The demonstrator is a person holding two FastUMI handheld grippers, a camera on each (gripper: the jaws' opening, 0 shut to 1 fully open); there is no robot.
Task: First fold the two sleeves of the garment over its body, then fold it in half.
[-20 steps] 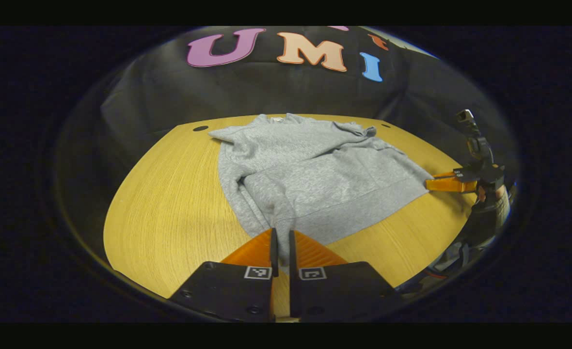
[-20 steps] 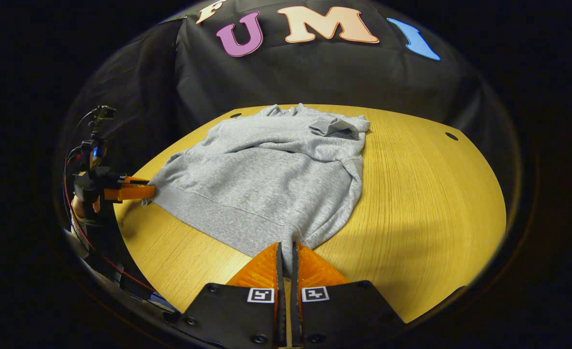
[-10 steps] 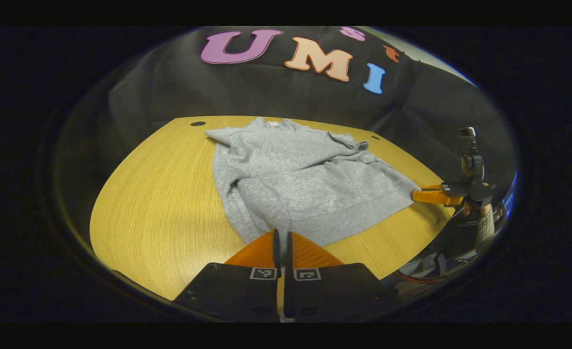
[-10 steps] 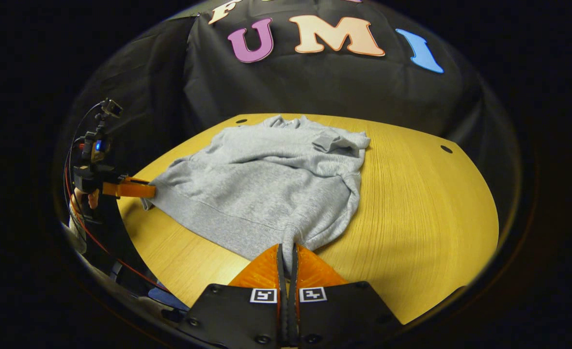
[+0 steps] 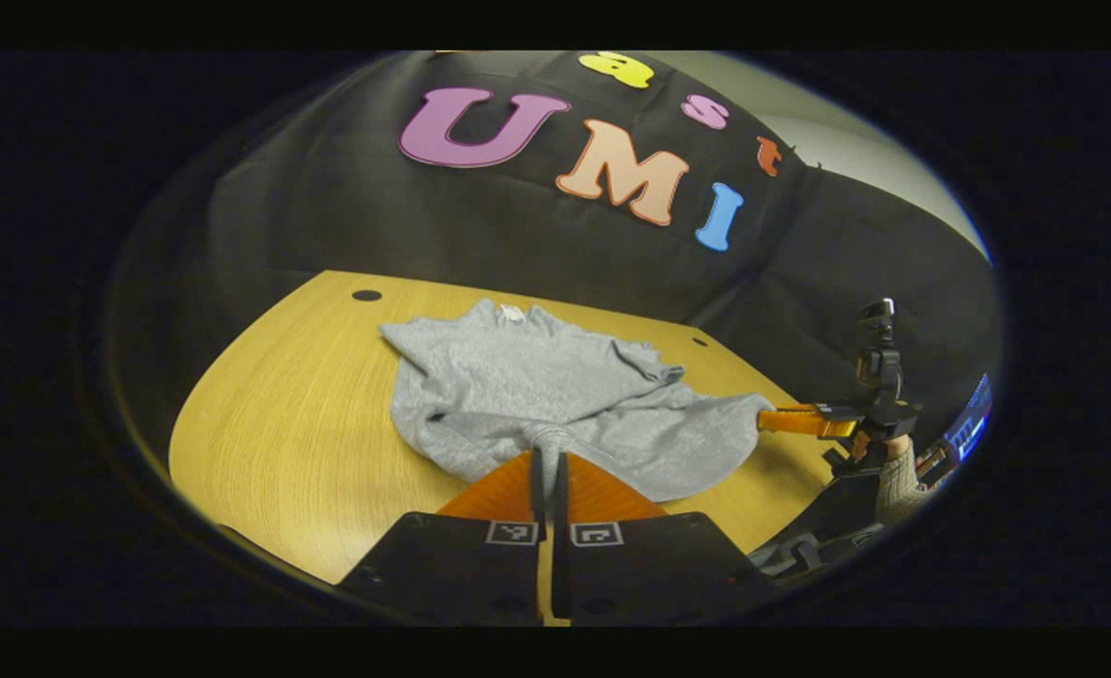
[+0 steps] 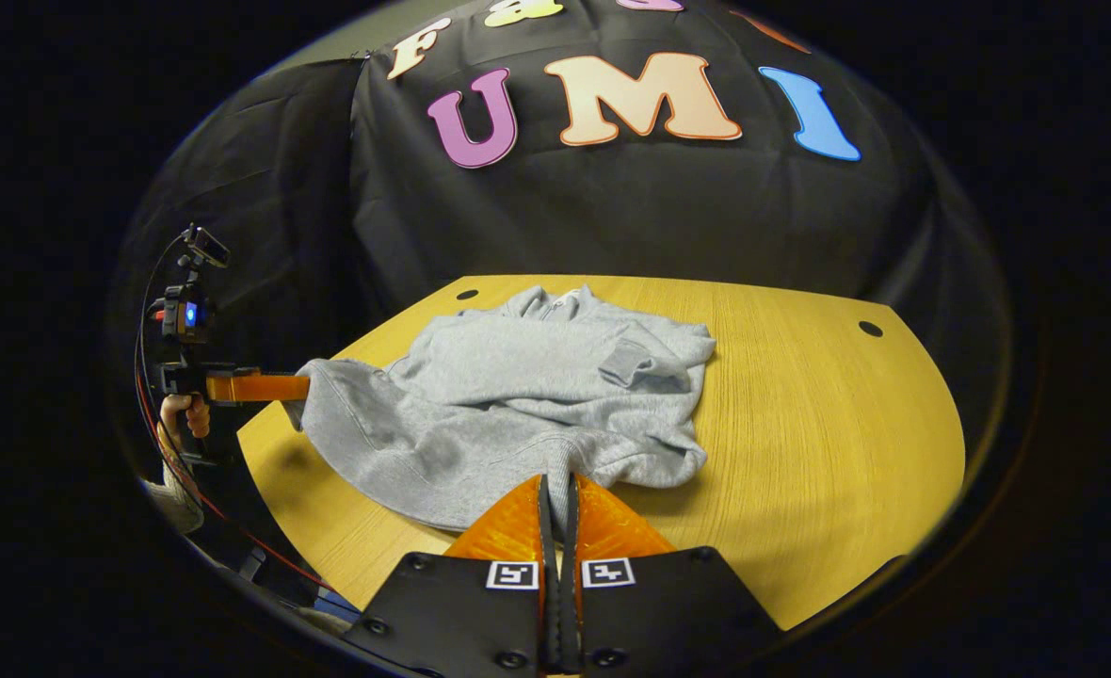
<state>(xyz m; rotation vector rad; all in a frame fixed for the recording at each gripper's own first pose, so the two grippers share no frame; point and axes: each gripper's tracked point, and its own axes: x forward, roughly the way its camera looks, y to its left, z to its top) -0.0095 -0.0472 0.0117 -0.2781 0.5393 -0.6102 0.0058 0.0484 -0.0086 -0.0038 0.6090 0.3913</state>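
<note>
A grey sweatshirt [image 5: 555, 386] [image 6: 527, 386] lies on the wooden table with both sleeves folded over its body and its collar toward the far wall. Its hem is lifted off the table and sags between the two grippers. My left gripper [image 5: 546, 454] is shut on the hem's left corner, and it appears again at the left of the right gripper view [image 6: 303, 387], held by a hand. My right gripper [image 6: 556, 478] is shut on the hem's right corner, and it appears too at the right of the left gripper view [image 5: 763, 418].
The round-edged wooden table [image 6: 847, 443] [image 5: 273, 414] has bare surface to the left and right of the garment, with small dark holes [image 6: 870, 329] near its far edge. Black cloth closes the back. A hand and sleeve [image 5: 894, 466] hold the far gripper beyond the table's near edge.
Both grippers have risen with the hem corners in them. The lower part of the sweatshirt has come off the table and bunched toward the collar.
</note>
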